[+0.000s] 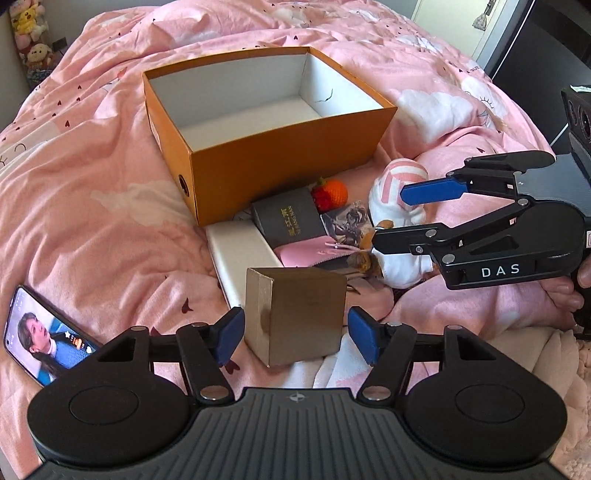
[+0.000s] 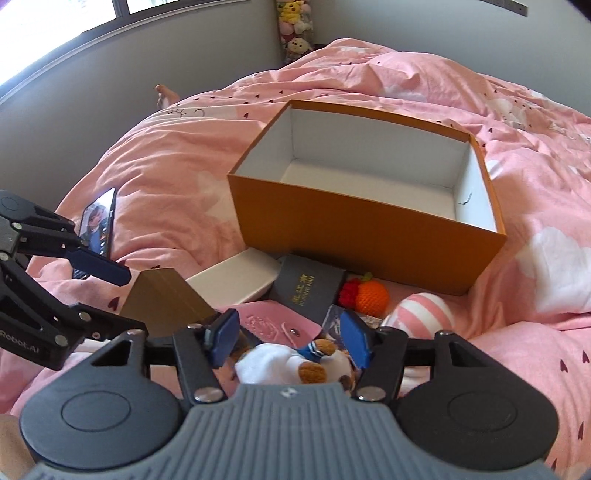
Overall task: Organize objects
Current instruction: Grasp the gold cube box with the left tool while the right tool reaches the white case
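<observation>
An open, empty orange box (image 1: 280, 173) (image 2: 369, 236) sits on the pink bed. In front of it lie a white flat box (image 1: 240, 254) (image 2: 236, 280), a dark booklet (image 1: 291, 221) (image 2: 306, 291), a pink wallet (image 2: 273, 326), a crocheted orange (image 1: 332, 192) (image 2: 371, 295), a pink-striped white sock (image 1: 402, 177) (image 2: 421, 314) and a plush toy (image 2: 295, 365). My left gripper (image 1: 295, 332) is open around a small tan box (image 1: 295, 317) (image 2: 166, 302), pads just clear of its sides. My right gripper (image 2: 290, 339) (image 1: 388, 218) is open just above the plush toy.
A phone (image 1: 40, 332) (image 2: 98, 221) with a lit screen lies on the duvet at the left. Stuffed toys (image 2: 295, 26) stand against the far wall. The rumpled pink duvet (image 1: 92, 184) covers the whole bed.
</observation>
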Tool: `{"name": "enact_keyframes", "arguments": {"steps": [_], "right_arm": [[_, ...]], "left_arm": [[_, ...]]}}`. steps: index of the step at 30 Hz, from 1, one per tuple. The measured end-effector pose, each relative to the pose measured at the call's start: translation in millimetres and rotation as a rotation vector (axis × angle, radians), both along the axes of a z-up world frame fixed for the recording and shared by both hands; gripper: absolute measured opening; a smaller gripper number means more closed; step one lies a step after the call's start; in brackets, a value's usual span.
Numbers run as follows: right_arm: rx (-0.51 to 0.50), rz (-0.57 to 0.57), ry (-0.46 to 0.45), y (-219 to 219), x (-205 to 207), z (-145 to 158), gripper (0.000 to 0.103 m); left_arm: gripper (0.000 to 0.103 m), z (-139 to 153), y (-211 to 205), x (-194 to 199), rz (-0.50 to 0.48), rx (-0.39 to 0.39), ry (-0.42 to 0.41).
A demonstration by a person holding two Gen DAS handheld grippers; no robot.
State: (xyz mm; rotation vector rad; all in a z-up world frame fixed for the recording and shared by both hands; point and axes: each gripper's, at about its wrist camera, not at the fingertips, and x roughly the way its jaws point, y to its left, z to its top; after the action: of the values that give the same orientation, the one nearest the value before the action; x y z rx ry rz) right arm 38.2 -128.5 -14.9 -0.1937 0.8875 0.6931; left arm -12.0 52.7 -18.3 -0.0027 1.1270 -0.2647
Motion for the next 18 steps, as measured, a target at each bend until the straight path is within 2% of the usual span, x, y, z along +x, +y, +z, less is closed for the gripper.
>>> {"name": "enact_keyframes", "arguments": {"steps": [5, 9, 15, 18], "right_arm": [[-0.030, 0.055, 0.008, 12.2, -1.2, -1.5, 0.063], [-0.043, 0.067, 0.031, 16.1, 3.3, -6.3, 0.053], [-0.046, 0.073, 0.051, 17.8, 6.8, -10.7, 0.054], [-0.044, 0.074, 0.053, 18.5, 7.8, -11.6, 0.054]], "left_arm": [[0.080, -10.3, -10.9, 0.6, 0.014, 0.020, 0.008], [0.083, -16.8, -26.3, -0.9, -0.006, 0.105, -0.014], [0.082, -19.0, -27.4, 3.5, 0.030, 0.131, -0.050], [0.085, -24.9, -34.6, 5.3, 0.020, 0.162, -0.038]]}}
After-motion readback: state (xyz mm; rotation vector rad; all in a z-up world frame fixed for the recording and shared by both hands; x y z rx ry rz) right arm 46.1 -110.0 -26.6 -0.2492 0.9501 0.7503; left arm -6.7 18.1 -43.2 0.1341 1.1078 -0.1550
